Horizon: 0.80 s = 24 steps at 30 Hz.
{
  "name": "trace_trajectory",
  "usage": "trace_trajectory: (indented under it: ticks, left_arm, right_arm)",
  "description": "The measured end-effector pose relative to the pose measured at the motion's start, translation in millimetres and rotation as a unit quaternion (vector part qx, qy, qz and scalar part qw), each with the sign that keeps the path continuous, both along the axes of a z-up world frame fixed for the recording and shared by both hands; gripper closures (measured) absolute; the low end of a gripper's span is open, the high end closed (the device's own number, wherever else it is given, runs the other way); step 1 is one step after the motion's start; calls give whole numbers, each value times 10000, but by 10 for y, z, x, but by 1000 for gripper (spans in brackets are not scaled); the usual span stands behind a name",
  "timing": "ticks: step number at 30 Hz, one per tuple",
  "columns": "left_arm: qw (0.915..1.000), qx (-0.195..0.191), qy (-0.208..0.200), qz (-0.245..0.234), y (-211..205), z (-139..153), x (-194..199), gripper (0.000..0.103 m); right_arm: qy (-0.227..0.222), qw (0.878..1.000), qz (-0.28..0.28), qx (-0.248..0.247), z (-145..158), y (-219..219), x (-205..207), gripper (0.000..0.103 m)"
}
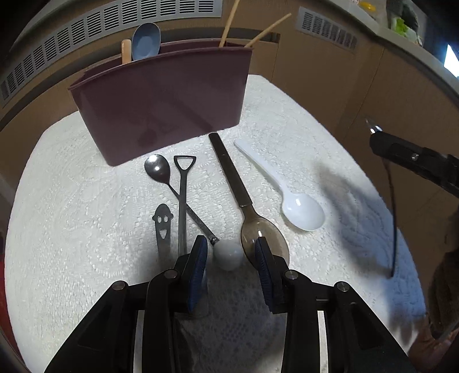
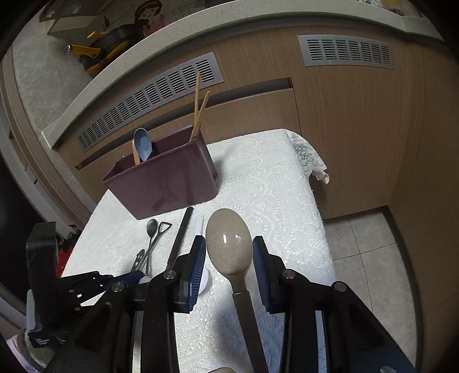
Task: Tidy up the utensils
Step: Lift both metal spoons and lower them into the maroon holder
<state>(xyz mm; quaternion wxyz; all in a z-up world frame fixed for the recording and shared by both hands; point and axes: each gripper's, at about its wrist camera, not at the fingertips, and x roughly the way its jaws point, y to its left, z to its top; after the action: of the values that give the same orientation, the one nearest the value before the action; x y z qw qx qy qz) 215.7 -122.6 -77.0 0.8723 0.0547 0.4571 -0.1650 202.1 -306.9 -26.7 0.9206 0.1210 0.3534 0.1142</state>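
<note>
A maroon utensil holder (image 1: 160, 106) stands at the back of the white lace cloth (image 1: 86, 200). In it are a blue spoon (image 1: 146, 40) and chopsticks (image 1: 228, 25). In front lie a small metal spoon (image 1: 157, 167) with a white ball end (image 1: 228, 255), a shovel-handled utensil (image 1: 182, 186), a smiley-faced handle (image 1: 162, 223), a smoky spoon (image 1: 252, 229) and a white spoon (image 1: 302, 211). My left gripper (image 1: 231, 244) is open low over the cloth, and the ball sits untouched between its fingers. My right gripper (image 2: 229, 242) is shut on a grey-brown spoon (image 2: 229, 258), held off the cloth.
Wooden cabinet fronts (image 2: 344, 129) with grey vents rise just behind the holder (image 2: 163, 183). The cloth-covered table ends at the right (image 2: 324, 229), with tiled floor (image 2: 373, 258) beyond. My right gripper's arm (image 1: 416, 160) reaches in over the table's right side.
</note>
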Motion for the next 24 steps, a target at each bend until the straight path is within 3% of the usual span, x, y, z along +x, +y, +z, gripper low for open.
trace_trajectory:
  ticks: [2, 7, 17, 24]
  left_arm:
    - [9999, 94, -100, 27, 16, -15, 4, 77]
    - [9987, 93, -485, 114, 250, 160, -175, 80]
    - [9842, -221, -1740, 224, 713, 1160, -687, 80]
    - [9794, -966, -1770, 137, 955, 1586, -699, 80]
  right_arm:
    - [28, 10000, -29, -32, -18, 6, 9, 72]
    - [-76, 9999, -24, -145, 69, 52, -56, 72]
    - [-684, 9971, 195, -284, 584, 263, -338, 73]
    - [-1078, 9922, 371, -499, 943, 468, -502, 75]
